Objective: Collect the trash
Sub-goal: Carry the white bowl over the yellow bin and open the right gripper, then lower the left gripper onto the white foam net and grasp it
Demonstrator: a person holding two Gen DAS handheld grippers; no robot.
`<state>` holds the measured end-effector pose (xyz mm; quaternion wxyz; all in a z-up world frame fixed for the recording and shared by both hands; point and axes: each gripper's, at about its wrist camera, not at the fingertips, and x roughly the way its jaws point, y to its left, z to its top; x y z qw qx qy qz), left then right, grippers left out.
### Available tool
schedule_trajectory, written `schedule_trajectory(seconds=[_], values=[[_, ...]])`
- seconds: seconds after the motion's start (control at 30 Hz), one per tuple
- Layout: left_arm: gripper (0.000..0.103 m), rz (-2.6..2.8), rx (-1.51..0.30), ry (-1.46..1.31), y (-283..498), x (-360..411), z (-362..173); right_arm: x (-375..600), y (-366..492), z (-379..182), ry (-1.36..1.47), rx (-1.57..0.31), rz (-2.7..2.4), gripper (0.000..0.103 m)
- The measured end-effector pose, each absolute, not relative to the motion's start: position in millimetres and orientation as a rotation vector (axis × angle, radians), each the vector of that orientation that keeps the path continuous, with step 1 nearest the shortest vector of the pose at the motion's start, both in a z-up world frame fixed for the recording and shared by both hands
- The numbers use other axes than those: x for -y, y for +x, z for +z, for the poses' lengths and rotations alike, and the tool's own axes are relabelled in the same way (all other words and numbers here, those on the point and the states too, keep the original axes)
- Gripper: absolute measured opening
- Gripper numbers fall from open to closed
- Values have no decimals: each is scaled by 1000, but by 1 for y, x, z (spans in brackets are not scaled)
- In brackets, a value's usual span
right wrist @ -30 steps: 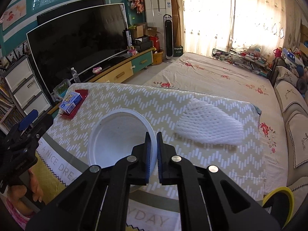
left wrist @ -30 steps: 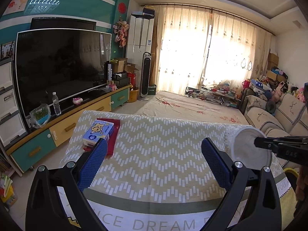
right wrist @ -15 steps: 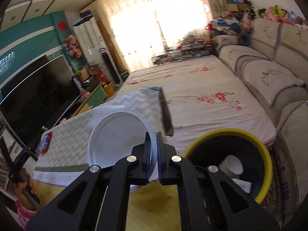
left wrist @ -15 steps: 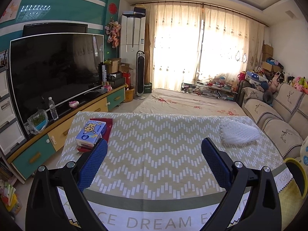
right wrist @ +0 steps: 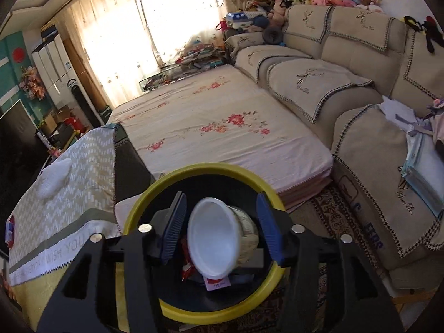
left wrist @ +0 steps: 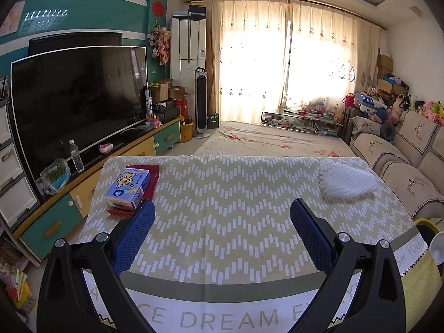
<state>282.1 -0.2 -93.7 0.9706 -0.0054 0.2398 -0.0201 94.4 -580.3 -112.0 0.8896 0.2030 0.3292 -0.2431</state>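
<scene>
white paper bowl (right wrist: 215,238) over yellow-rimmed bin (right wrist: 166,183), right gripper (right wrist: 219,226) opening (untouched), left gripper (left wrist: 222,230) wide, empty

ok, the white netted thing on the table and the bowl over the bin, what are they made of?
Netted thing: looks like soft foam mesh, matte white, open diamond pattern. Bowl: probably paper or thin plastic; smooth white inside, printed ribbed outer wall. Bin: apparently plastic, glossy yellow rim.

**Bowl over the bin, foam net on the table**

Your white paper bowl (right wrist: 215,240) lies tilted on its side inside the yellow-rimmed bin (right wrist: 155,194), on red wrappers. The white foam net (left wrist: 347,183) rests flat near the table's far right corner.
</scene>
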Motion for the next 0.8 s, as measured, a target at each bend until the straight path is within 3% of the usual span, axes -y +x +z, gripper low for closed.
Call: schedule_trajectory(seconds=[0.13, 0.37, 0.63, 0.8], values=[[96, -46, -489, -2, 283, 2, -94, 564, 100, -73, 456, -526, -445, 52], [96, -61, -503, 15, 284, 6, -98, 476, 126, 4, 375, -216, -203, 66], [96, -161, -603, 27, 292, 25, -111, 360, 161, 1, 202, -167, 19, 69], [97, -294, -711, 56, 308, 62, -115, 353, 165, -11, 173, -178, -13, 70]])
